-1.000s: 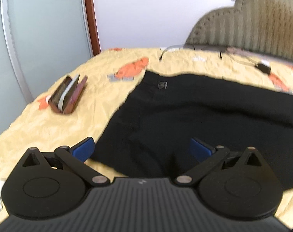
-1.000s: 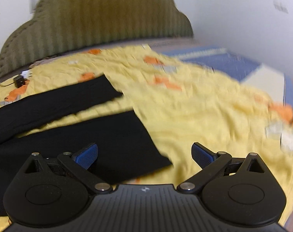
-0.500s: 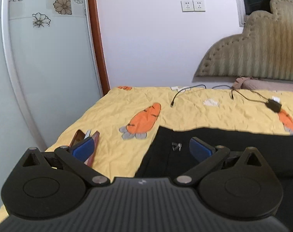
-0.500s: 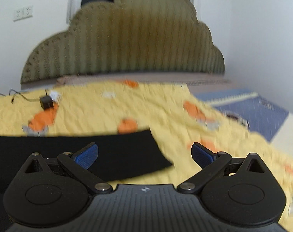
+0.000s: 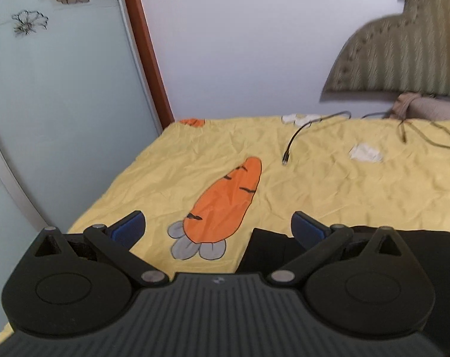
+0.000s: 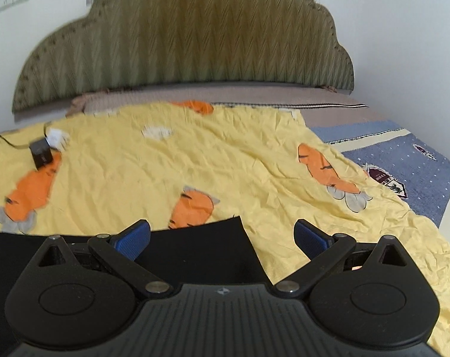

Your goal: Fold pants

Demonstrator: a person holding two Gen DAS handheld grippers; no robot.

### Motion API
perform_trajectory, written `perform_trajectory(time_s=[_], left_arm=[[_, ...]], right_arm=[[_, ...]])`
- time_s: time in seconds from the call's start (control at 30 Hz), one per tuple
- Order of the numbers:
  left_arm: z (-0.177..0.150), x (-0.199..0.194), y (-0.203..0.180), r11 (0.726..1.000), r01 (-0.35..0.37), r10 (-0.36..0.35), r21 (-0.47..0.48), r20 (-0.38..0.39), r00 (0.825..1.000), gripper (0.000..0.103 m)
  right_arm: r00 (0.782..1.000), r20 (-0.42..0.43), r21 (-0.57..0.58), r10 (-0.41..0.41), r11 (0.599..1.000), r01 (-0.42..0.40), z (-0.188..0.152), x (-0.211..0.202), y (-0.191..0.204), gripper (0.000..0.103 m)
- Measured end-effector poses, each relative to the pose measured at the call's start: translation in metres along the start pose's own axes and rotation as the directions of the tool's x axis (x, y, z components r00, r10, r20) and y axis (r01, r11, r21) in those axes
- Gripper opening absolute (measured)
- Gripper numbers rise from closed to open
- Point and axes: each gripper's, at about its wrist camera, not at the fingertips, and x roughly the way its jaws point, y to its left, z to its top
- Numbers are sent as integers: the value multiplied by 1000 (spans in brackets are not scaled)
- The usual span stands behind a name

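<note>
Black pants lie flat on a yellow carrot-print sheet. In the left wrist view their waist corner (image 5: 266, 248) shows low, partly hidden behind my gripper body. My left gripper (image 5: 217, 227) is open and empty, above the sheet at that corner. In the right wrist view the far leg end (image 6: 201, 250) shows low at centre and left. My right gripper (image 6: 222, 235) is open and empty, with the leg's corner between its blue pads (image 6: 134, 239).
The yellow sheet (image 5: 329, 184) covers the bed. A black cable (image 5: 296, 138) and a charger block (image 6: 40, 153) lie near the padded headboard (image 6: 189, 38). A glass door (image 5: 61, 104) stands left of the bed. A blue blanket (image 6: 409, 166) lies at right.
Both grippers have tilted up and moved toward the far edge of the pants. The headboard and wall now fill more of each view. The brown case left of the pants is out of sight.
</note>
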Motion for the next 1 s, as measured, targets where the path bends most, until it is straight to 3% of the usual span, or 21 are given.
perform_trajectory(time_s=[0.27, 0.57, 1.0], left_arm=[[-4, 52, -28, 999, 16, -14, 35, -41, 999, 103], [-4, 99, -27, 999, 54, -52, 11, -143, 988, 103], [-17, 123, -24, 997, 76, -71, 27, -166, 984, 103]], right_arm=[[998, -63, -8, 8, 1000, -9, -2, 41, 5, 103], [996, -90, -67, -5, 998, -1, -3, 67, 16, 103], [995, -101, -55, -5, 998, 0, -2, 80, 21, 103]])
